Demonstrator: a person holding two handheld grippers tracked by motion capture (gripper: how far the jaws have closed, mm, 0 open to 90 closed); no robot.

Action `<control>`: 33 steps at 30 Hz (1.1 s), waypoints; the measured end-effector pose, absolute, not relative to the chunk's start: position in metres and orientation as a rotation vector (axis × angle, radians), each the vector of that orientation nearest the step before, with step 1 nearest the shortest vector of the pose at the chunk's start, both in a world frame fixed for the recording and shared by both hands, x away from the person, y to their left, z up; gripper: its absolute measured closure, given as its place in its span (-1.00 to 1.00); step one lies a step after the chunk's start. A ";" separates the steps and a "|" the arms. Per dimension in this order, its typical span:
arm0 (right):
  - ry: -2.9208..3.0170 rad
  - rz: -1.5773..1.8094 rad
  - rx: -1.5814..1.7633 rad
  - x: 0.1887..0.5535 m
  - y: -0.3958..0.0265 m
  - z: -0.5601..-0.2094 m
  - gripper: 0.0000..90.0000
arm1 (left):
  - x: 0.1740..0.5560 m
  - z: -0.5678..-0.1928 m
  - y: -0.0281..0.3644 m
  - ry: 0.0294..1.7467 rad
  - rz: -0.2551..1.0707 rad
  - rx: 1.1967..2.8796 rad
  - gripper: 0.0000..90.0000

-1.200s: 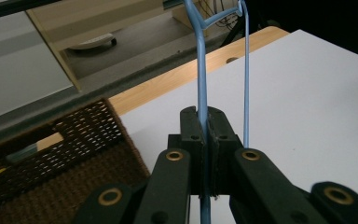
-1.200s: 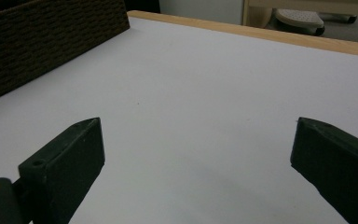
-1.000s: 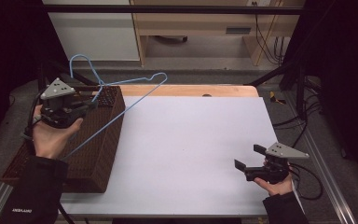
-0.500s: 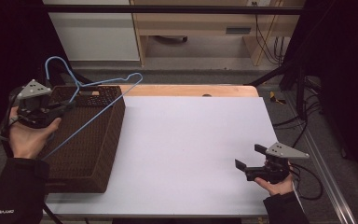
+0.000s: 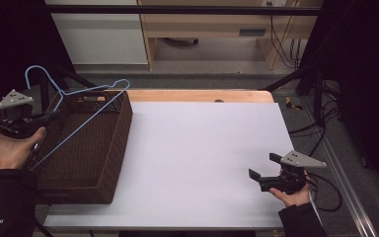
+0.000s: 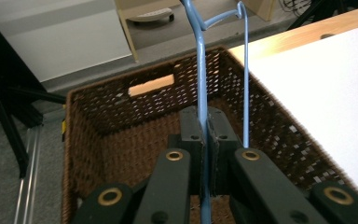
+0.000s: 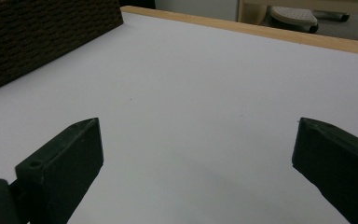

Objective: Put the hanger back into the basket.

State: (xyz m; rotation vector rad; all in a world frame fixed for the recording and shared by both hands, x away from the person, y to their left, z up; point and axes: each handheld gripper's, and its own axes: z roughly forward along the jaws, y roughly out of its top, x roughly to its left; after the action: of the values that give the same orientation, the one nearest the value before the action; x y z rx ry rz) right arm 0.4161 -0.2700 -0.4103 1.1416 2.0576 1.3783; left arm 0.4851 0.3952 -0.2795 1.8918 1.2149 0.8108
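Note:
A light blue wire hanger (image 5: 87,121) hangs tilted over the dark brown wicker basket (image 5: 122,129) at the table's left end. My left gripper (image 5: 48,117) is shut on one of its wires, held at the basket's left rim. In the left gripper view the pads (image 6: 204,122) pinch the hanger's wire (image 6: 199,60) above the inside of the basket (image 6: 103,122). The hook (image 5: 33,70) points up and away beyond the basket's far left corner. My right gripper (image 5: 264,166) rests open near the table's front right, and its view shows nothing between the jaws (image 7: 196,140).
The white tabletop (image 5: 202,148) has a wooden strip (image 5: 197,95) along its far edge. The basket's side (image 7: 37,37) shows at the upper left of the right gripper view. Dark stands and cables lie beyond the right edge.
My left hand has carried the hanger leftwards and slightly down, from above the basket's middle to its left rim. The right gripper has stayed put.

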 end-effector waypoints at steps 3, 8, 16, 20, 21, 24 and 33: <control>2.056 1.380 1.142 0.416 -0.270 -0.410 -0.95 | 0.486 -0.287 0.402 1.230 0.815 1.897 0.94; 2.060 1.375 1.137 0.416 -0.270 -0.410 -0.95 | 0.486 -0.297 0.411 1.260 0.832 1.909 0.94; 2.058 1.374 1.142 0.416 -0.269 -0.411 -0.95 | 0.486 -0.315 0.419 1.281 0.819 1.919 0.94; 2.060 1.373 1.142 0.416 -0.269 -0.411 -0.95 | 0.489 -0.324 0.416 1.285 0.806 1.937 0.94; 2.060 1.373 1.141 0.416 -0.269 -0.411 -0.95 | 0.489 -0.327 0.415 1.284 0.796 1.936 0.94; 2.061 1.377 1.143 0.416 -0.268 -0.411 -0.95 | 0.492 -0.335 0.412 1.285 0.780 1.946 0.94; 2.068 1.371 1.137 0.416 -0.268 -0.412 -0.95 | 0.499 -0.360 0.402 1.322 0.683 2.001 0.94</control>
State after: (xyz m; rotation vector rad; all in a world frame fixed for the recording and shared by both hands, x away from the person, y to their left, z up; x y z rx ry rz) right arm 0.4163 -0.2679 -0.4115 1.1371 2.0676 1.3709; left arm 0.4992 0.4023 -0.3599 2.0008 1.3216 0.6831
